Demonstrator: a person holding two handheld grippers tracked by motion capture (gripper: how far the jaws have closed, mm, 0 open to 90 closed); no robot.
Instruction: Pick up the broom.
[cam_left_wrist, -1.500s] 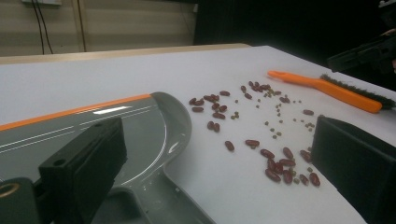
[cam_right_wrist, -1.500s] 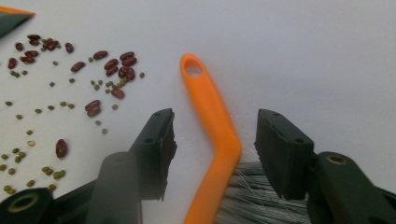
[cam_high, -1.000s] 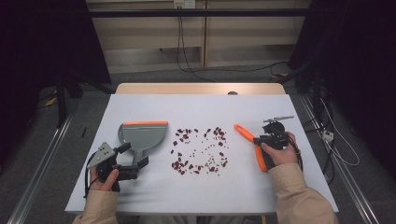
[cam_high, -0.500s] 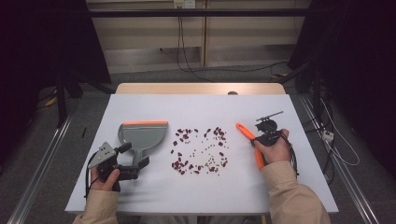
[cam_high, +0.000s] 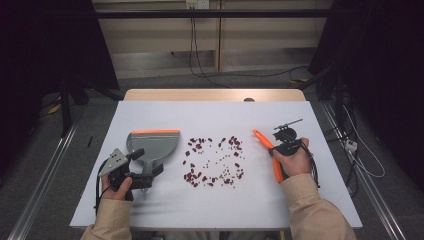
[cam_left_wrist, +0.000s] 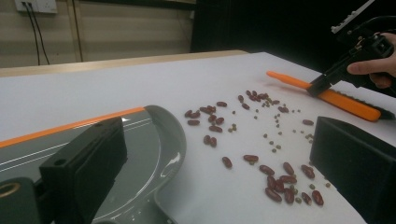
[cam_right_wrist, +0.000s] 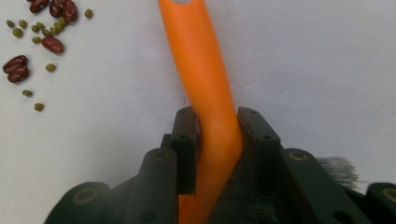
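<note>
A grey dustpan (cam_high: 152, 144) with an orange front edge lies left of centre on the white table (cam_high: 215, 112). My left gripper (cam_high: 148, 162) stands open at its handle end, one jaw on either side; in the left gripper view the pan (cam_left_wrist: 140, 140) lies between the wide-apart jaws. Red beans and small green ones (cam_high: 212, 161) are scattered over the middle of the table. To their right lies an orange brush (cam_high: 276, 167), and my right gripper (cam_high: 273, 150) is shut on its handle (cam_right_wrist: 201, 60). Dark bristles (cam_right_wrist: 337, 168) show beside the right jaw.
The table's wooden far edge (cam_high: 215, 94) meets a wall with hanging cables (cam_high: 192, 45). Metal rails (cam_high: 45, 175) run along the floor on both sides. More cables (cam_high: 350, 145) lie off the table's right edge.
My right hand has edged slightly forward and left over the brush. The left hand and the dustpan have hardly moved.
</note>
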